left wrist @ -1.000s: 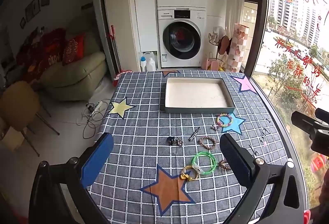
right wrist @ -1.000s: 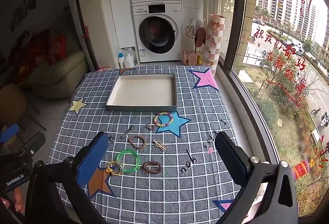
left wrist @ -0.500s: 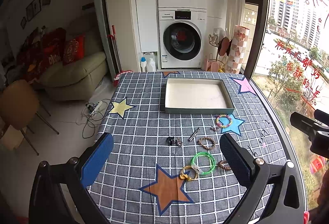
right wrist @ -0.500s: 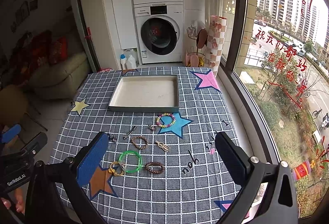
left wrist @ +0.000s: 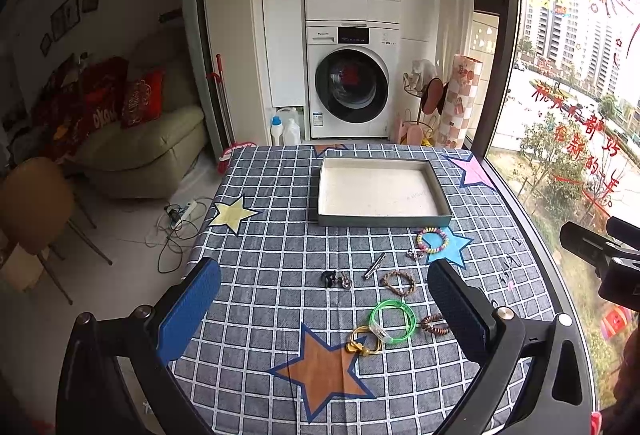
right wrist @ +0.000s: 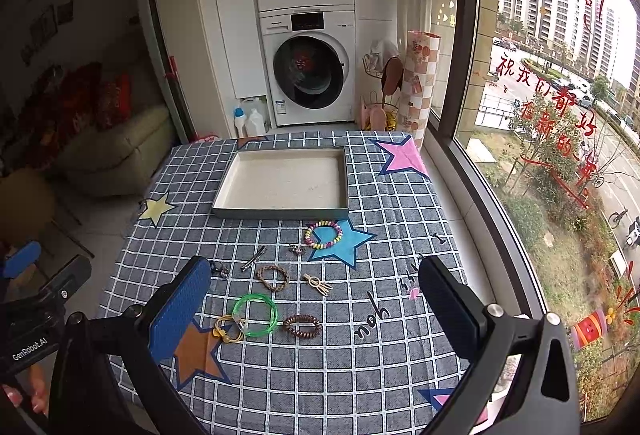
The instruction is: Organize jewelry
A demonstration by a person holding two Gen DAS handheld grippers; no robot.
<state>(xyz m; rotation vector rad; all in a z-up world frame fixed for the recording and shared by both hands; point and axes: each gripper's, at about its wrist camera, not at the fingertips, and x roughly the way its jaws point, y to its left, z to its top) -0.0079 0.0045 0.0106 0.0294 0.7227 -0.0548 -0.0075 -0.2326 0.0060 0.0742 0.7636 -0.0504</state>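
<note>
Several jewelry pieces lie on the checked tablecloth: a green bangle (left wrist: 391, 315) (right wrist: 255, 314), a gold bracelet (left wrist: 362, 342) (right wrist: 226, 329), a brown bead bracelet (right wrist: 302, 326), a braided bracelet (left wrist: 398, 282) (right wrist: 272, 277), a pastel bead bracelet (left wrist: 433, 239) (right wrist: 323, 234), a metal clip (left wrist: 375, 266) (right wrist: 253, 258), a dark charm (left wrist: 335, 278) and a gold hair claw (right wrist: 318, 283). An empty white tray (left wrist: 441, 196) (right wrist: 226, 189) stands behind them. My left gripper (left wrist: 324, 311) is open above the near table. My right gripper (right wrist: 314, 309) is open above the bracelets.
The table's left edge drops to the floor with cables (left wrist: 176, 223) and a chair (left wrist: 36, 203). A window (right wrist: 560, 115) runs along the right edge. Washing machines (left wrist: 352, 91) stand beyond the far edge. The right gripper's body (left wrist: 600, 255) shows at the right of the left wrist view.
Both grippers have drifted slightly, so the table sits a little lower in both views. No jewelry has moved and both grippers stay open.
</note>
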